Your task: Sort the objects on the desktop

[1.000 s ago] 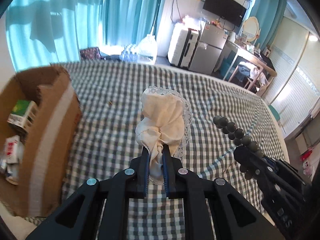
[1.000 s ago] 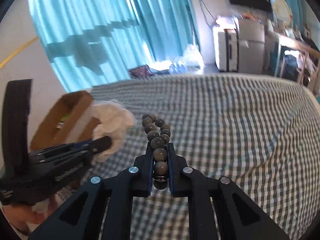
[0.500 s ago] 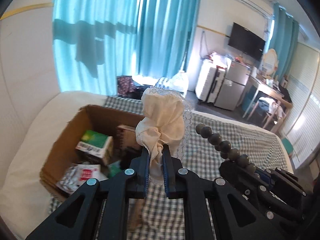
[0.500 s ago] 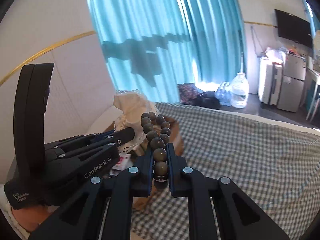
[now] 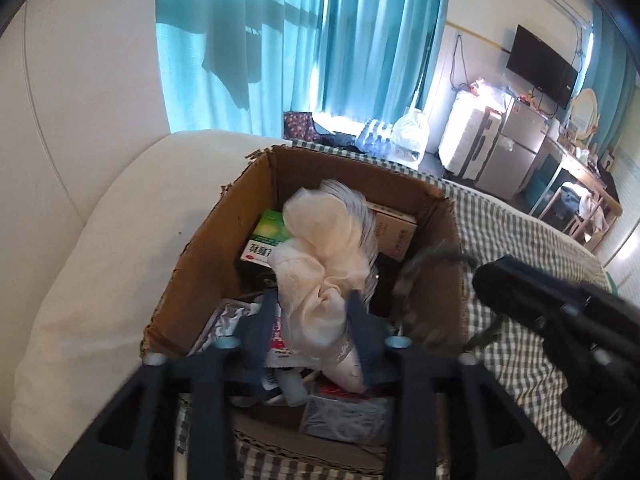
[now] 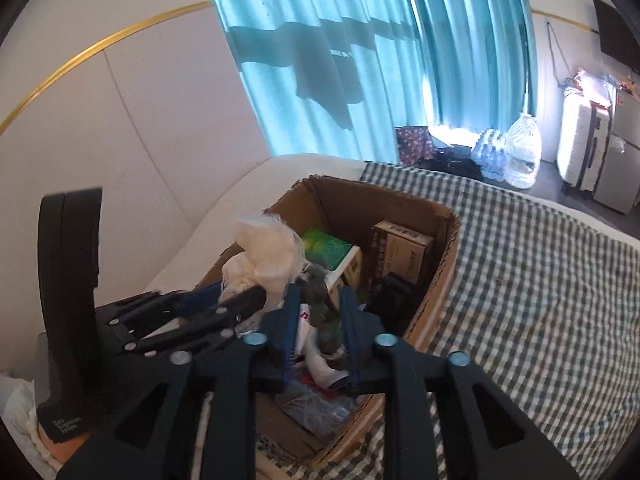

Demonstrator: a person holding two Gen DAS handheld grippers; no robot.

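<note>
Cardboard forms the open box (image 5: 208,256) that sits on the gingham-checked bedspread (image 6: 540,280), with a white headboard cushion (image 5: 100,240) at its 9 o'clock side. Both grippers are positioned over the box opening. The left gripper (image 5: 312,320) has its jaws opening; the cream lace-trimmed cloth (image 5: 328,248) stands between the two fingers above the box contents, and the pads no longer appear to press on it. The right gripper (image 6: 316,320) also has its jaws opening; the dark bead bracelet (image 6: 320,292) lies between its fingers as a blurred grey shape, and contact with the pads cannot be confirmed. Inside the box, a green-and-white carton (image 5: 268,236) lies at 10 o'clock of the cloth and a brown carton (image 6: 400,252) rests against the far wall at 2 o'clock. Teal curtains (image 5: 304,40) hang at 12 o'clock.
</note>
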